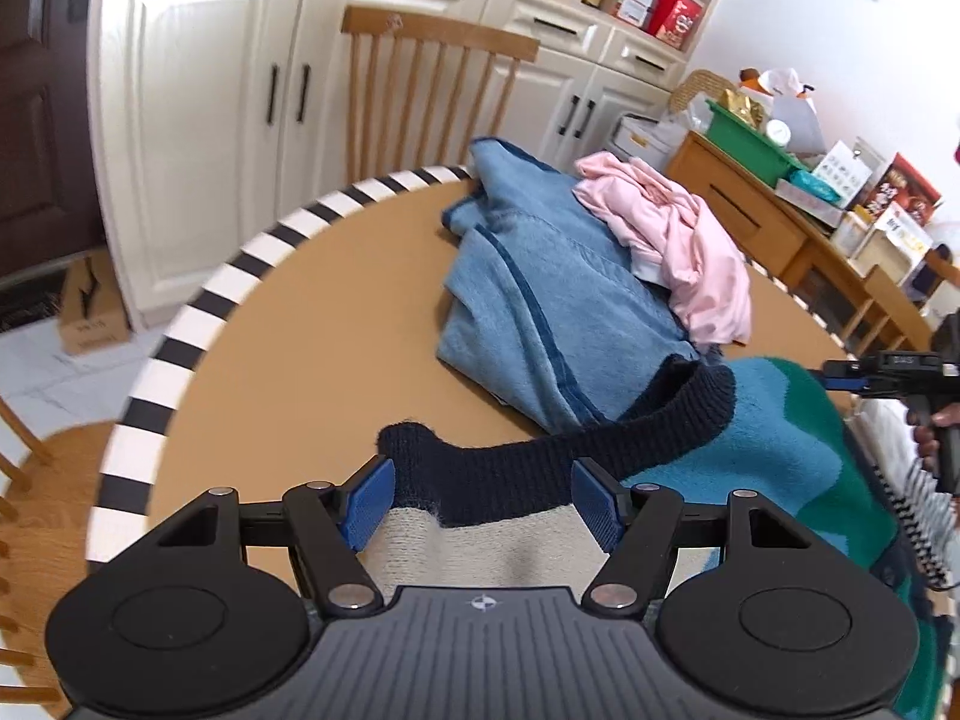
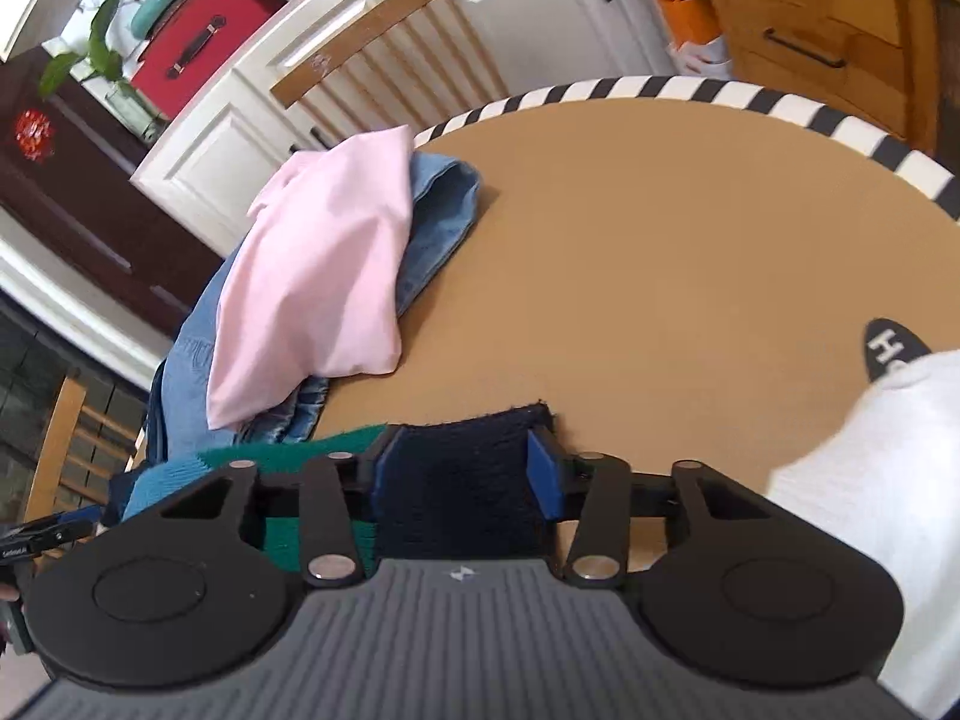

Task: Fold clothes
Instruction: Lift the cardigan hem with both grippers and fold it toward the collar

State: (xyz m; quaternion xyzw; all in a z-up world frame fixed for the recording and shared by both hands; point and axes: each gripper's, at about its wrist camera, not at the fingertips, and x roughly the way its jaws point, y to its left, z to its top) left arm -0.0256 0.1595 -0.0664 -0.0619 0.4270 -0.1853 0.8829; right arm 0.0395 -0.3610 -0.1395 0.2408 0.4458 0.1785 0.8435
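Observation:
A knit sweater with a navy ribbed hem (image 1: 654, 426), beige, teal and green panels lies on the round tan table (image 1: 336, 324). My left gripper (image 1: 483, 501) is open, its blue pads (image 1: 369, 498) on either side of the navy hem and beige part. My right gripper (image 2: 468, 477) is open with the navy hem (image 2: 468, 480) between its pads; green knit (image 2: 288, 462) shows to its left. The right gripper also shows at the right edge of the left wrist view (image 1: 888, 369).
A blue garment (image 1: 528, 300) with a pink garment (image 1: 678, 240) on top lies at the table's far side; both also show in the right wrist view, the pink one (image 2: 324, 264) uppermost. Wooden chairs (image 1: 426, 90), white cabinets (image 1: 198, 120) and a cluttered sideboard (image 1: 780, 222) surround the striped table rim (image 1: 204, 312). A white sleeve (image 2: 870, 480) is at right.

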